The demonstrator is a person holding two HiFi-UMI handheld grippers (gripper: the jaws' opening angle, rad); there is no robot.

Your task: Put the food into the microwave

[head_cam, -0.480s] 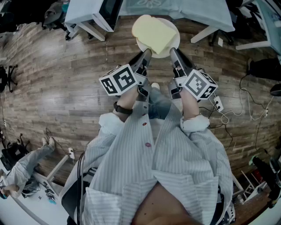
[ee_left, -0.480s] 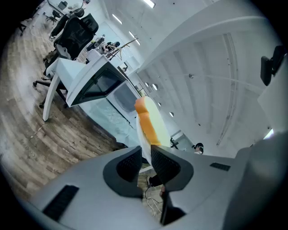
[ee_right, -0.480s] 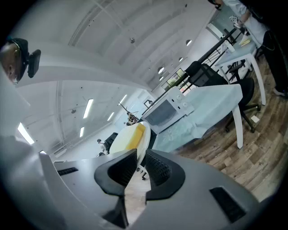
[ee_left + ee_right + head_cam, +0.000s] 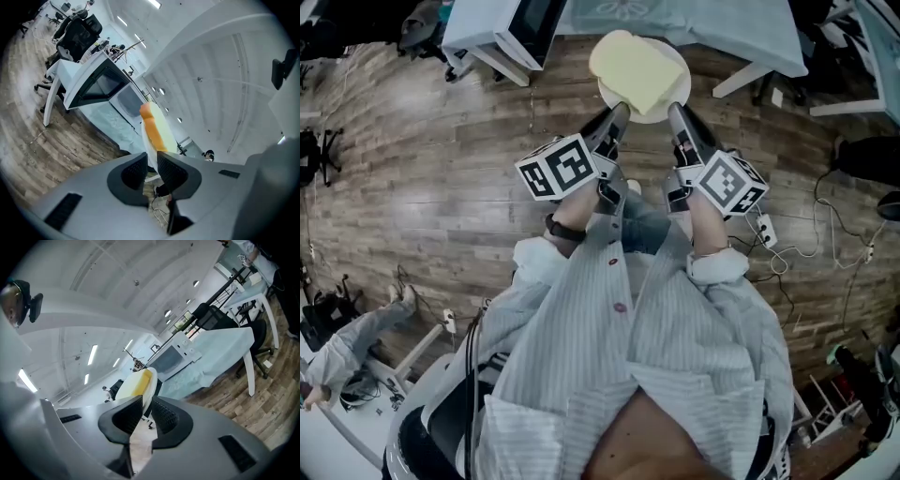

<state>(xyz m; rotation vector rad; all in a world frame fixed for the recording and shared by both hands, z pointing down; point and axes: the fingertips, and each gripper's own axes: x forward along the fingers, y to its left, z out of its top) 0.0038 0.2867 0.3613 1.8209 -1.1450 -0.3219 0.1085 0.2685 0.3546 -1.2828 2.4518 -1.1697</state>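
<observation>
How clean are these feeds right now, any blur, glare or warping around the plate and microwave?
Head view: sharp and evenly lit, floor lines bowed by fisheye, plate and bread clear. Left gripper view: heavy wide-angle warp, black corners, microwave sharp, near jaws soft. Right gripper view: same warp, bright ceiling lights, no glare on the plate.

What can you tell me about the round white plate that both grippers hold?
The round white plate, smooth like ceramic, is held roughly level above the wooden floor. A pale yellow bread slice with an orange crust lies on it and covers most of it. The left gripper and the right gripper each have their jaws shut on its near rim, side by side.
</observation>
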